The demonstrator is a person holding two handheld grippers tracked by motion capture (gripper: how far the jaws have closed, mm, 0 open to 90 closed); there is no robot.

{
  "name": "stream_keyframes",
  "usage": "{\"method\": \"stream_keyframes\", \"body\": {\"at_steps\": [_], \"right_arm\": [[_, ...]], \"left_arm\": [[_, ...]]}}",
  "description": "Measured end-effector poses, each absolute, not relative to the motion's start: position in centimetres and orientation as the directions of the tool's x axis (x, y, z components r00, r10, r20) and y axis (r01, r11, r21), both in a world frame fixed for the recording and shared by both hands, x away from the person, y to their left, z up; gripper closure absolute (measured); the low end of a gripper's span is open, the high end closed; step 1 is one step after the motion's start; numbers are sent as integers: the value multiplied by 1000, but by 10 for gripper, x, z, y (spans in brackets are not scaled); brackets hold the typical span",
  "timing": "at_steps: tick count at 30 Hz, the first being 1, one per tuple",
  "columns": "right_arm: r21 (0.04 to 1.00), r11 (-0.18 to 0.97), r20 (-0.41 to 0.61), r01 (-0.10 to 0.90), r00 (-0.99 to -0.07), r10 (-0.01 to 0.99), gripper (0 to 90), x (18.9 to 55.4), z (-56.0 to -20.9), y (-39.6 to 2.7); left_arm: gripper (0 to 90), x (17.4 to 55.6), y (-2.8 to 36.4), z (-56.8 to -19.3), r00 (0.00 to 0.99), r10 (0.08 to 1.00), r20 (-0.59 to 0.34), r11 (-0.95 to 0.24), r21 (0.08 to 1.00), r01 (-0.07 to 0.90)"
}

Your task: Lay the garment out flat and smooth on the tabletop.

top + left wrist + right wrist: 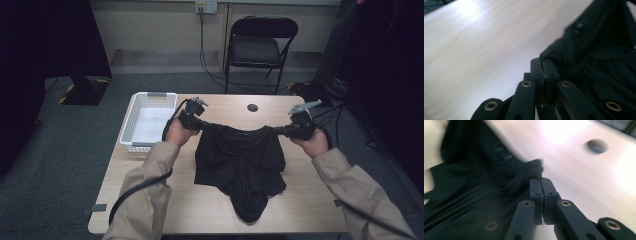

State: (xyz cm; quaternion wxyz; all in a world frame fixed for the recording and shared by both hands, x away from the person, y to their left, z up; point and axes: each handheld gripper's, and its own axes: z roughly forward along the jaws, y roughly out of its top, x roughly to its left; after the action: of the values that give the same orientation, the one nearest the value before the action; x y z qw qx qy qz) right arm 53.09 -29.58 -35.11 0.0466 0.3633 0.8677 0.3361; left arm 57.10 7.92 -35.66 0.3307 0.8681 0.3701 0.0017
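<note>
Both hands are working a black garment (240, 165) out across the wooden table (300, 205), and it is hanging stretched between the two grippers by its top edge. The left gripper (196, 122) is pinching the garment's left shoulder corner, jaws clamped tight on the cloth; in the left gripper view the left gripper (544, 65) is showing its two black jaws pressed flat together with a fold of the dark fabric (599, 55) bunching out to one side of them. The right gripper (281, 131) is doing the same at the opposite corner, and in the right gripper view the right gripper (541, 183) is biting down on a gathered edge of the garment (474, 190), its jaws closed with cloth nipped at the tips. A small label (503, 155) is showing on the inside of the neckline there. The neckline is sagging in a shallow curve between the two grips, while the body of the garment is lying crumpled on the middle of the table, tapering to a rumpled point near the person's edge. A white basket (131, 127) is sitting at the table's left side, just beside the left hand (179, 134), and a round hole (252, 107) is lying in the tabletop beyond the garment.
</note>
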Motion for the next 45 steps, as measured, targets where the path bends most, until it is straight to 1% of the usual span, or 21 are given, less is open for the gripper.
{"method": "stream_keyframes", "body": {"at_steps": [1, 2, 3, 4, 5, 6, 7, 9, 10, 11, 14, 20, 22, 23, 25, 27, 28, 31, 36, 38, 45], "right_arm": [[614, 524, 114, 591, -723, 681, 892, 550, -347, -294], [616, 533, 16, 580, -686, 727, 891, 574, -338, -295], [654, 442, 13, 614, -594, 804, 880, 600, -325, -301], [723, 292, 88, 626, -503, 860, 826, 618, -310, -310], [759, 230, 93, 609, -450, 888, 720, 627, -299, -311], [770, 230, 61, 595, -428, 902, 510, 632, -293, -307], [772, 228, 61, 593, -426, 903, 375, 632, -292, -302], [756, 285, 56, 590, -492, 869, 378, 620, -298, -292], [751, 323, 26, 576, -515, 857, 339, 611, -304, -289], [750, 347, 10, 564, -534, 845, 319, 600, -311, -287], [727, 369, 44, 580, -575, 817, 276, 566, -336, -284], [665, 476, 46, 576, -668, 743, 215, 489, -384, -267], [645, 486, 70, 589, -680, 730, 187, 468, -398, -261], [641, 488, 75, 592, -681, 729, 184, 458, -404, -259], [626, 493, 92, 604, -685, 723, 162, 441, -414, -255], [612, 493, 109, 618, -684, 722, 162, 427, -424, -253], [597, 503, 107, 625, -683, 722, 164, 420, -428, -252], [592, 518, 81, 618, -684, 725, 164, 406, -438, -251], [609, 486, 85, 627, -661, 745, 143, 400, -446, -254], [623, 481, 86, 617, -665, 742, 136, 398, -448, -256], [632, 474, 87, 613, -664, 743, 132, 396, -449, -258]], "left_arm": [[889, 590, 79, -349, 700, 683, -209, -493, 576, 652], [890, 609, 81, -338, 653, 733, -191, -431, 612, 663], [888, 626, 85, -326, 596, 779, -194, -346, 660, 667], [877, 637, 86, -317, 555, 812, -178, -290, 703, 650], [737, 644, 84, -311, 533, 839, -110, -300, 725, 620], [467, 648, 80, -309, 524, 849, -72, -317, 723, 613], [343, 647, 77, -308, 523, 850, -63, -326, 717, 616], [263, 636, 72, -313, 566, 823, -50, -369, 710, 600], [238, 628, 70, -318, 581, 812, -55, -384, 699, 603], [238, 628, 70, -318, 581, 812, -55, -384, 699, 603], [223, 585, 60, -348, 638, 763, -104, -428, 659, 619], [169, 511, 48, -392, 708, 684, -176, -466, 642, 609], [157, 491, 45, -403, 720, 666, -195, -472, 638, 609], [149, 491, 45, -403, 720, 666, -195, -472, 638, 609], [144, 465, 42, -418, 738, 640, -212, -487, 632, 603], [145, 457, 42, -423, 737, 641, -214, -484, 633, 604], [146, 445, 40, -435, 741, 633, -226, -501, 611, 613], [151, 430, 39, -447, 744, 629, -227, -505, 608, 612], [145, 420, 40, -452, 758, 623, -195, -518, 623, 586], [142, 416, 40, -454, 791, 597, -135, -560, 635, 532], [102, 413, 43, -460, 798, 587, -138, -533, 676, 509]]}}
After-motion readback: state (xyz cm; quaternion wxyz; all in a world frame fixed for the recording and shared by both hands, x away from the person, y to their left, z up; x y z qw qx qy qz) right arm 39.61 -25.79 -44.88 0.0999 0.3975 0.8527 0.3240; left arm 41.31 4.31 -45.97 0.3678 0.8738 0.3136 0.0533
